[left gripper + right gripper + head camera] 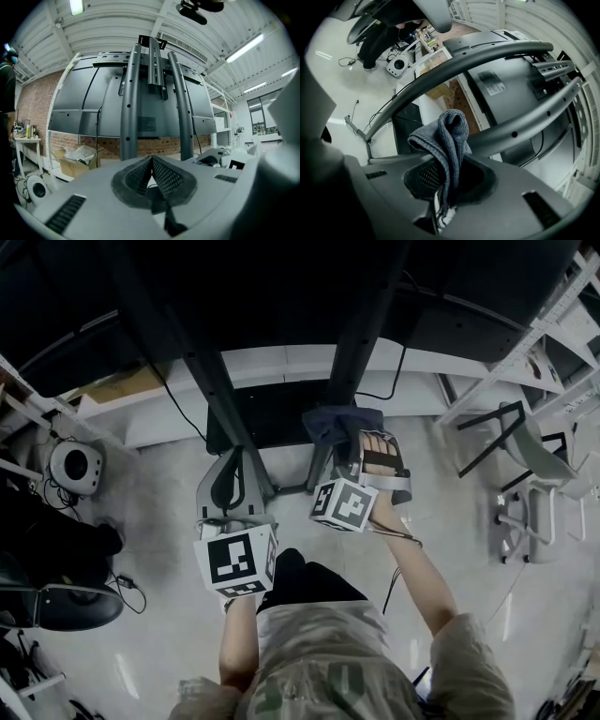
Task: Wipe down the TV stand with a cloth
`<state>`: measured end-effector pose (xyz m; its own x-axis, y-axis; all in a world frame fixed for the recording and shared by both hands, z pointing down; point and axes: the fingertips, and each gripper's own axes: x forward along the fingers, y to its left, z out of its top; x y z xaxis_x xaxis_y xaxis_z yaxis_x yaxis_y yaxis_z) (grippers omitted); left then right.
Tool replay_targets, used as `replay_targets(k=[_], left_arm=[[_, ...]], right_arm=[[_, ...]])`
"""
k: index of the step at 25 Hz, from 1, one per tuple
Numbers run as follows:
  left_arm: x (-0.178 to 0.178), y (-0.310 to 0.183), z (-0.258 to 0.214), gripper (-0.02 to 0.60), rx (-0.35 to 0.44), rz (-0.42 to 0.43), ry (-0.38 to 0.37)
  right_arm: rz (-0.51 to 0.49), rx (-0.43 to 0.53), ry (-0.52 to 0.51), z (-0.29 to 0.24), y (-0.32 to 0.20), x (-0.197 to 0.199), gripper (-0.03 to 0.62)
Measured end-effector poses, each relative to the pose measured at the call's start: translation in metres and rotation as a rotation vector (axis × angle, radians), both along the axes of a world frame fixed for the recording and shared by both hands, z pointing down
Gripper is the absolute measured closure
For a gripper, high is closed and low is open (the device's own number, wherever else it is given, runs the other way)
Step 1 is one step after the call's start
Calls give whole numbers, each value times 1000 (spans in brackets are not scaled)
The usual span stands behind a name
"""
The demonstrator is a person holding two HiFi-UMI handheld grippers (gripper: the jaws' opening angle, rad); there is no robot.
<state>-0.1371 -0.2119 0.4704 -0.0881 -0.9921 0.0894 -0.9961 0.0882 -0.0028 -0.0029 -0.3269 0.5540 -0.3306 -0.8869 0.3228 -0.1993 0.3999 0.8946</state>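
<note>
Closest to the head camera, a patterned shirt (328, 652) is seen. Next, the left gripper (151, 164) is held short of the stand (129, 108), its ribbed dark fingers pressed together on nothing. The right gripper (450, 176) is held at the stand's right post, and a grey cloth (446, 136) is pinched between its fingers. The cloth is knitted, soft and folded over itself, and appears to touch the post low down, near the base plate (281, 418). The posts are smooth, dark, curved tubes with small holes. A flat black TV (84, 103) is carried at the stand's top. Wiping is judged to be at the lower right post. The left post, base plate and upper parts appear left to do, though no cleaned area can be told apart.
</note>
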Motion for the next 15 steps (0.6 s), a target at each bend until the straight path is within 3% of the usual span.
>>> replay_targets(k=[15], left_arm=[[-21,1,64,566,-4,-56,7]], right_arm=[[-13,-155,79,156,2,-6,536]])
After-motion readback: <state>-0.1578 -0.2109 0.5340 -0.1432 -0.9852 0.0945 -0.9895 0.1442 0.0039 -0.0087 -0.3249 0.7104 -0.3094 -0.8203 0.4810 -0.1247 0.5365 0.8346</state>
